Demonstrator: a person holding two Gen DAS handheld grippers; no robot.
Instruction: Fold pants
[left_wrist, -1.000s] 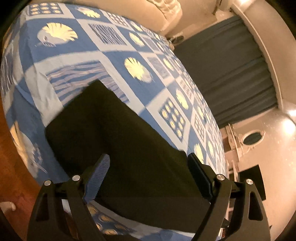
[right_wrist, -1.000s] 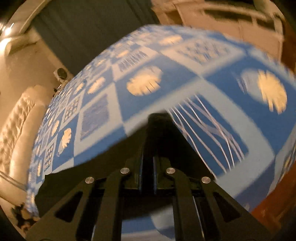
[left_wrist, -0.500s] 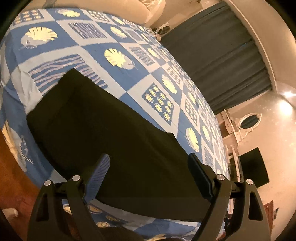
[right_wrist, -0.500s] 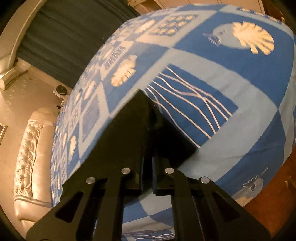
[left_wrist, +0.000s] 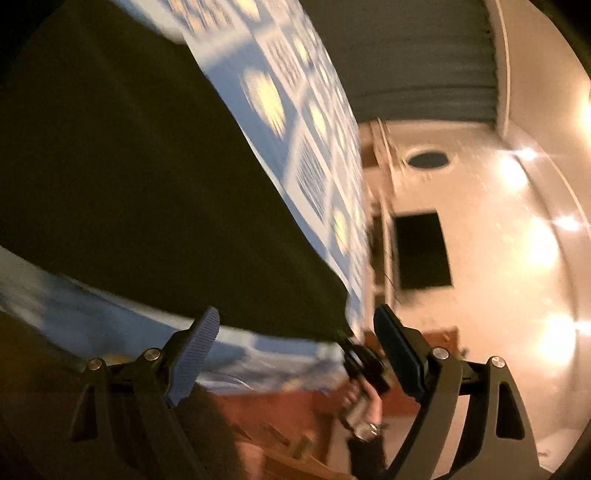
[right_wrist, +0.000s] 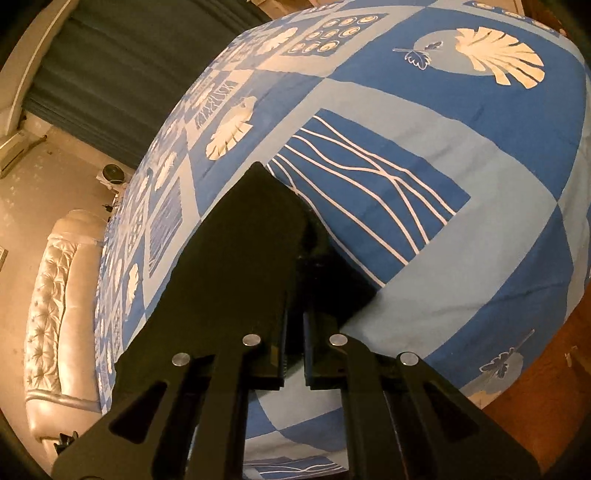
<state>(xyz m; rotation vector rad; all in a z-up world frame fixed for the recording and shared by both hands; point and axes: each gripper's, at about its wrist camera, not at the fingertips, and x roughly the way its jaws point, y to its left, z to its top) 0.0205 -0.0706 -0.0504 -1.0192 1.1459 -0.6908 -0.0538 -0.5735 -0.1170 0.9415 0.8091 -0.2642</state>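
The black pants (left_wrist: 140, 192) lie flat on a bed with a blue patterned cover (left_wrist: 280, 122). My left gripper (left_wrist: 295, 339) is open and empty, just off the near edge of the pants. The other gripper, the right one (left_wrist: 354, 354), shows in this view pinching the near right corner of the pants. In the right wrist view my right gripper (right_wrist: 295, 258) is shut on the pants (right_wrist: 240, 266), which stretch away to the left over the cover (right_wrist: 461, 229).
A cream tufted headboard (right_wrist: 55, 288) stands at the left of the bed. Dark curtains (right_wrist: 122, 66) hang behind it. Wooden floor (right_wrist: 554, 387) shows past the bed's near edge. A dark screen (left_wrist: 421, 251) hangs on the wall.
My left gripper has swung right and lower along the near edge of the pants, toward the corner held by the right gripper. The right gripper stays shut on the fabric and shifted slightly.
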